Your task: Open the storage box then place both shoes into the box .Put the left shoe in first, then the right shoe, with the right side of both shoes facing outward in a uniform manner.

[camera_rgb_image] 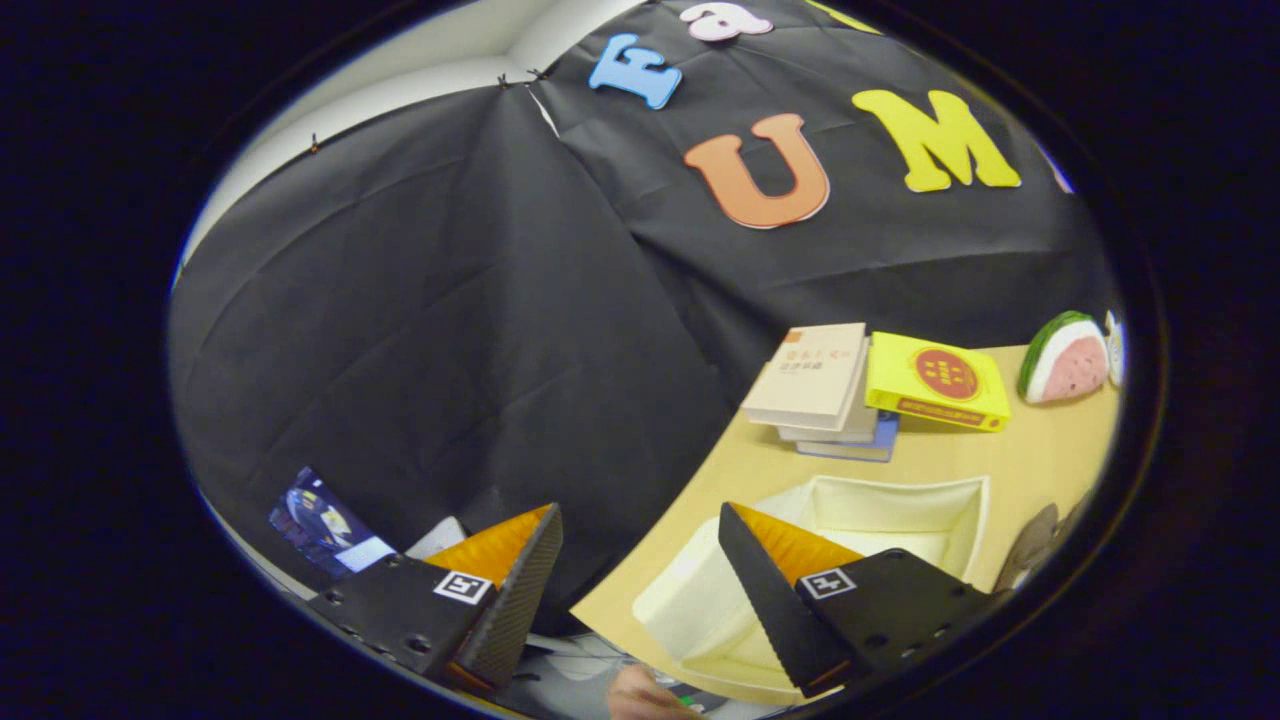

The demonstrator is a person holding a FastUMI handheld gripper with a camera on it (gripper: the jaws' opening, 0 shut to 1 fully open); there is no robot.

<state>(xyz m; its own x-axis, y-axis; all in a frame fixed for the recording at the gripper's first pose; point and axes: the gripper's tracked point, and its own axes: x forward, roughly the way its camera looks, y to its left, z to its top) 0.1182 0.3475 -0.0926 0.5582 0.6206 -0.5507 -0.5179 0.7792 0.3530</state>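
Black cloth point(420, 330) hangs as the booth's wall across the far side of the scene, its folds running down behind a light wooden bench point(1040, 450). Off the bench's left edge, low down beside the left finger, lies a small dark printed card point(318, 520) with a pale sheet next to it. The gripper point(640, 540) is held tilted above the bench's left edge, its two fingers spread wide with nothing between them; the left finger hangs over the cloth, the right one over the bench. Under and just beyond the right finger sits the cream-coloured fabric storage box point(870, 515), standing open with its inside bare and its pale lid flap point(690, 600) folded down toward the bench's near left edge. Further back, near the bench's far edge, a stack of books point(825, 395) rests with a beige-covered one on top and a blue one at the bottom. Touching the stack's right side lies a yellow book with a red round mark point(935, 380). Well to the right of it, near the far right corner, stands a watermelon-slice toy point(1065, 358) with green rind and pink flesh. Just right of the box, a grey-brown thing point(1035, 545) shows at the bench's right edge, too cut off to tell whether it is a shoe. Part of a person's hand point(640, 695) shows below the fingers.
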